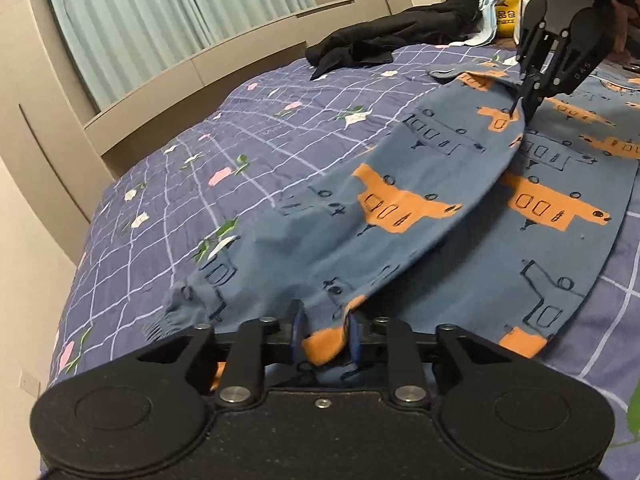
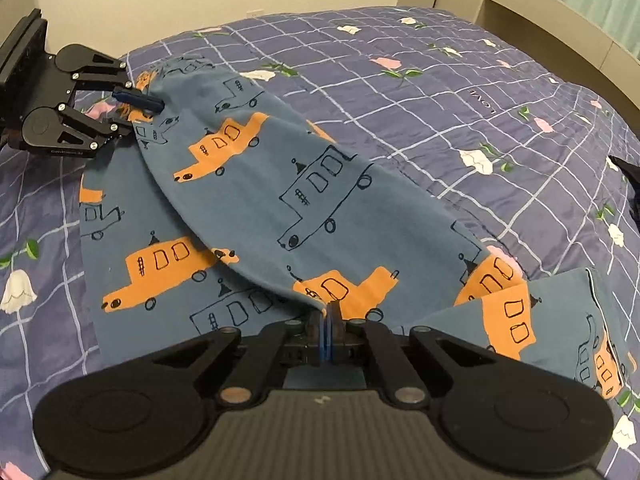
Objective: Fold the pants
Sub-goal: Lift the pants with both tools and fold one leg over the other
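Blue pants (image 1: 360, 208) printed with orange buses lie on a purple checked quilt (image 1: 200, 152). One leg (image 2: 280, 168) is draped lengthwise over the other leg (image 2: 152, 264), its long edge still lifted off it. At the ribbed cuff (image 1: 176, 312) end, my left gripper (image 1: 325, 320) has its blue pads a little apart, with an orange patch of cloth loose between them. From the right wrist view, the left gripper (image 2: 138, 116) sits at the far end of the leg. My right gripper (image 2: 328, 312) is shut on the folded edge at the waist end, and the right gripper (image 1: 520, 108) pinches cloth there.
A heap of black clothing (image 1: 384, 36) lies at the far side of the bed, beside a light blue cloth (image 1: 486, 20) and a yellow object (image 1: 507, 12). A beige ledge (image 1: 160, 80) under pale green curtains borders the bed. Bare quilt (image 2: 460, 100) stretches beyond the pants.
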